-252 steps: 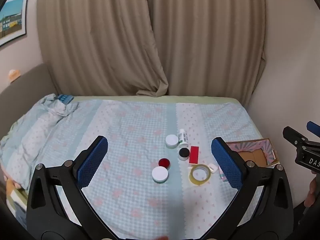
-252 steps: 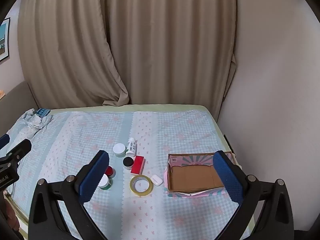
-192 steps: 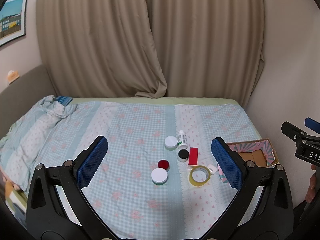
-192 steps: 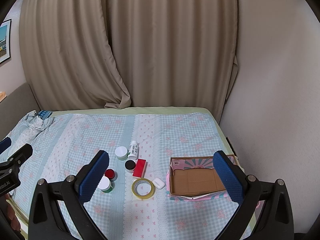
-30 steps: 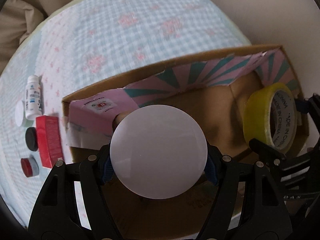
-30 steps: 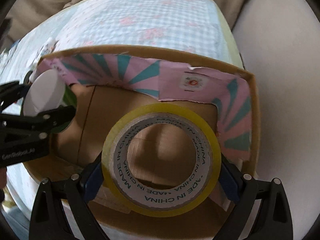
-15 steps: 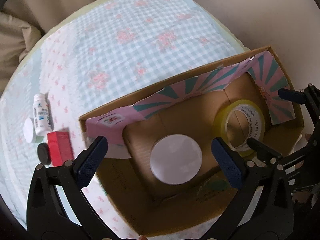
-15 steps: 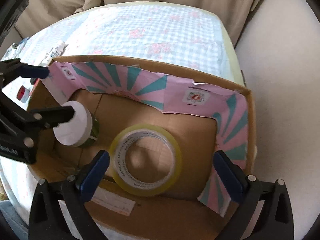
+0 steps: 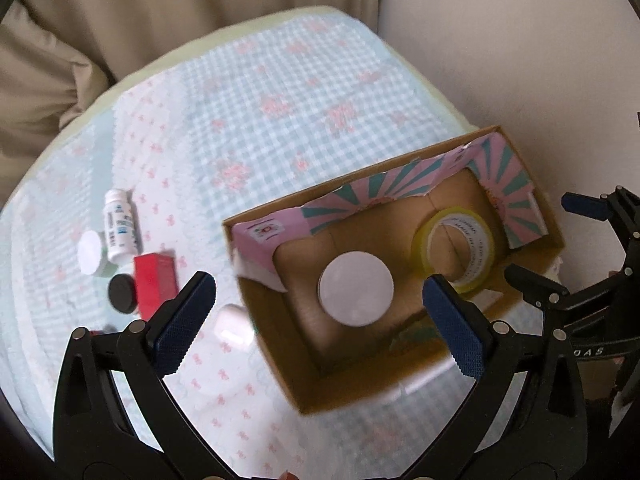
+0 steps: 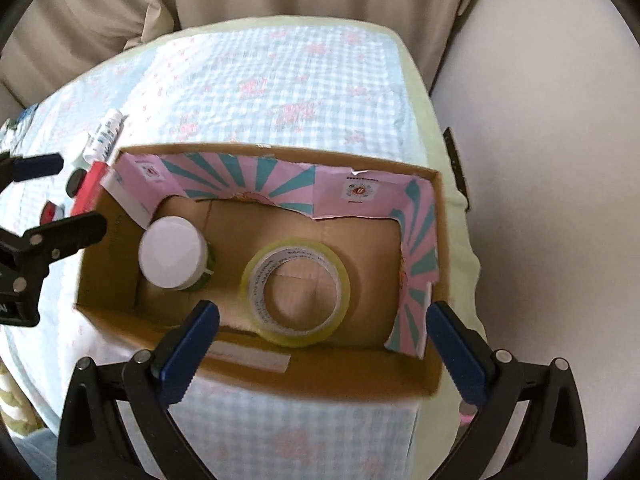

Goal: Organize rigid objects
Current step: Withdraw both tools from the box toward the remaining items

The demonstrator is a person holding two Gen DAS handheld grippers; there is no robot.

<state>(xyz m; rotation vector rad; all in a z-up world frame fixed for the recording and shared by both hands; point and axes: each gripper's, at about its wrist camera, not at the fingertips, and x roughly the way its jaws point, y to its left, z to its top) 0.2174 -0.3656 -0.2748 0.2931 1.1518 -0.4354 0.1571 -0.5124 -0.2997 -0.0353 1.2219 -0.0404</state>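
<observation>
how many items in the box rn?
2. White-lidded jar at the left end of the cardboard box, yellow tape roll lying flat near the middle. Near wall hides a strip of floor, so something small could be missed.

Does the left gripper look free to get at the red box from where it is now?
Probably yes. The left gripper is open and empty, and the red box lies exposed on the bedspread, though a black-lidded jar sits right against one side.
</observation>
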